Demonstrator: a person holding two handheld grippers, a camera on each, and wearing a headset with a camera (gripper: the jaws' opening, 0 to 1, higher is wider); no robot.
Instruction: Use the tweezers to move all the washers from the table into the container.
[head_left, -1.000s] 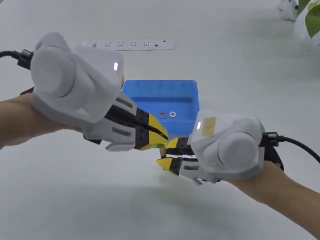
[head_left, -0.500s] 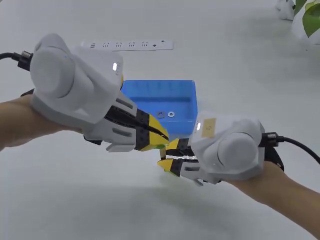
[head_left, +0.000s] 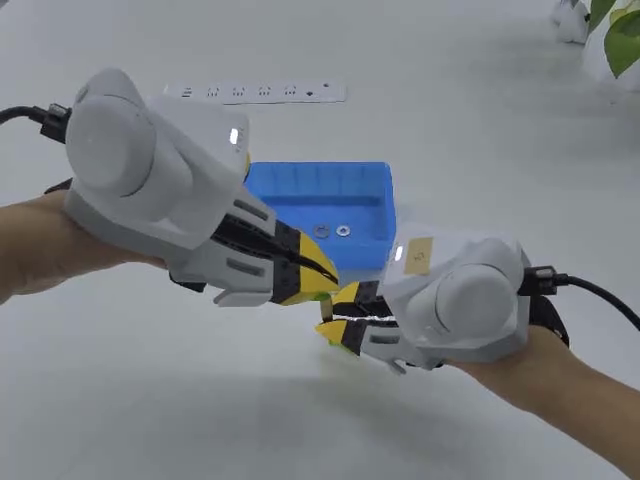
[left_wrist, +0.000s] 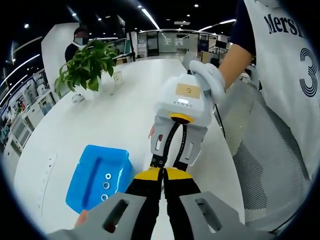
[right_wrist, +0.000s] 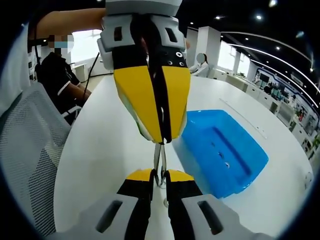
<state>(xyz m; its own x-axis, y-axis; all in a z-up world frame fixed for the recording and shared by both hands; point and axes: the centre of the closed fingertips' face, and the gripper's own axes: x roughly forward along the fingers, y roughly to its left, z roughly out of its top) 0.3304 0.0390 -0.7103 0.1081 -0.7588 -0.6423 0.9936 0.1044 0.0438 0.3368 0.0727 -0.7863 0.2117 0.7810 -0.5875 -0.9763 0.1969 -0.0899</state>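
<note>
The blue container (head_left: 300, 185) stands on the white table just beyond both grippers, with two washers (head_left: 332, 231) on its floor; the left gripper view shows three washers (left_wrist: 106, 185) inside it. My left gripper (head_left: 325, 278) and right gripper (head_left: 330, 325) meet tip to tip in front of the container. Thin metal tweezers (right_wrist: 160, 162) run from the left gripper's (right_wrist: 159, 141) shut yellow jaws down into the right gripper's (right_wrist: 159, 176) shut jaws. A small round piece (right_wrist: 165, 202), perhaps a washer, lies on the table below the right jaws.
A white power strip (head_left: 255, 91) lies at the far side of the table. A potted plant (head_left: 620, 35) stands at the back right corner. A mesh chair (right_wrist: 30, 165) and a seated person (right_wrist: 60, 75) are beside the table.
Both grippers stay tip to tip on the tweezers; the left one has edged slightly down and right.
</note>
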